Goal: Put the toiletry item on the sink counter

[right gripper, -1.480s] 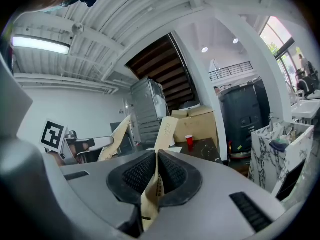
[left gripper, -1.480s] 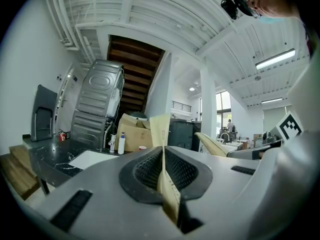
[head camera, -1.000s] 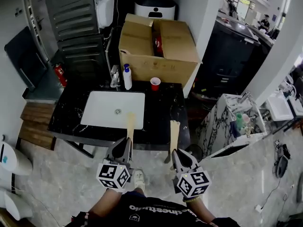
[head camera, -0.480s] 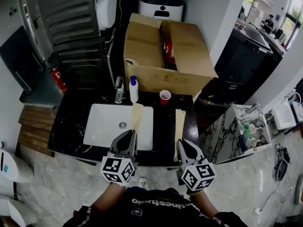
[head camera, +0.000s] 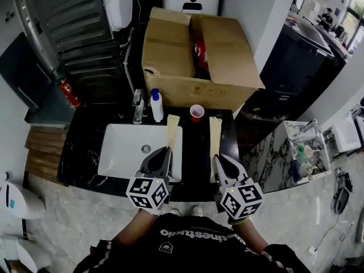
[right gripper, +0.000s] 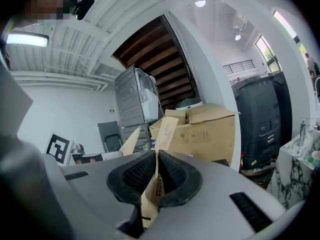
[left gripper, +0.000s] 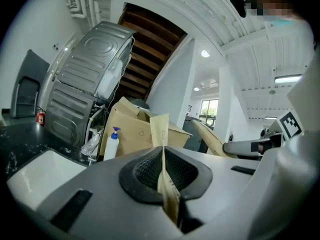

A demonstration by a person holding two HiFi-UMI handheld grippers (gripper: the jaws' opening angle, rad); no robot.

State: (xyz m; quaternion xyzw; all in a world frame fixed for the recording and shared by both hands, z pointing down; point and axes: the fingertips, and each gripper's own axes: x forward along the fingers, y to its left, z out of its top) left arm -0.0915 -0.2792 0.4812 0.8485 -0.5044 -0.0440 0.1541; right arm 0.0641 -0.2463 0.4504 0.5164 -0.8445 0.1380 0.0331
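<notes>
Clamping near ends, left gripper (head camera: 164,152) is closed on left packet (head camera: 172,131), right gripper (head camera: 219,159) on right packet (head camera: 215,135); both look light, bendy, pointing twelve o'clock over the counter (head camera: 196,145).

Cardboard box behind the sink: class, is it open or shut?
Open: the cardboard box has its top flaps parted, a gap between them showing something red inside.

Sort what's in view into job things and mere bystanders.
Job: left gripper shut on left tan packet; right gripper shut on right tan packet; sink counter.
Lying about: cardboard box, red cup, pump bottle, faucet, fire extinguisher.
</notes>
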